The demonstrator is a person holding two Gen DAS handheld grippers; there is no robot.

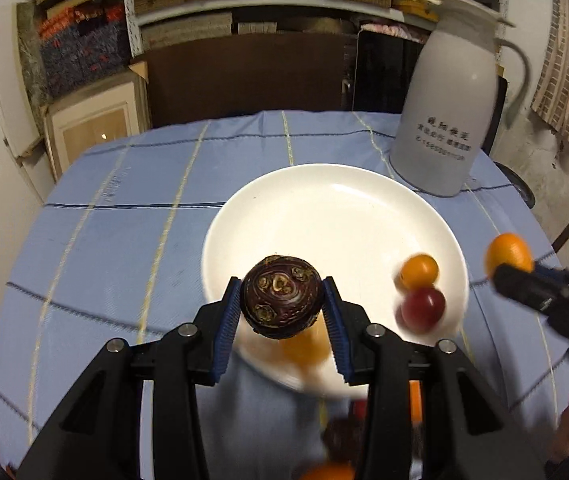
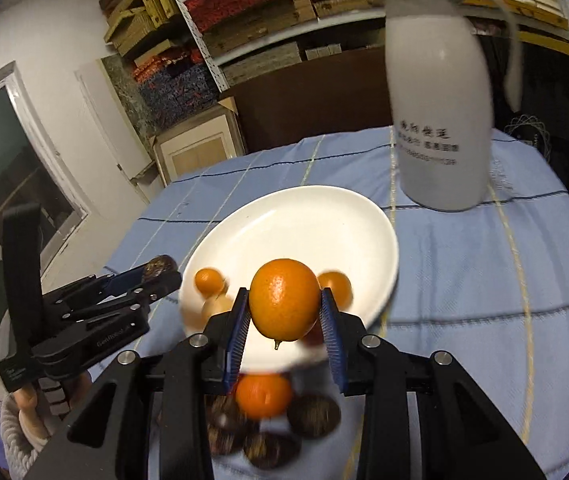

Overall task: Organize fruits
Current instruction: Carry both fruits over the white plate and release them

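Above the white plate (image 1: 324, 200), left gripper (image 1: 282, 306) clamps a water chestnut (image 1: 281, 296), scarred end facing the camera; right gripper (image 2: 284, 308) clamps an upright kumquat (image 2: 284, 304), stem nub down.

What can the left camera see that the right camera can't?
Only the left view shows a red fruit on the plate, and the dark fruit's patterned top in the left tongs. Only the right view shows dark fruits lying on the cloth, and a window. Both show the plate, the white jug, and the orange fruit in the right tongs.
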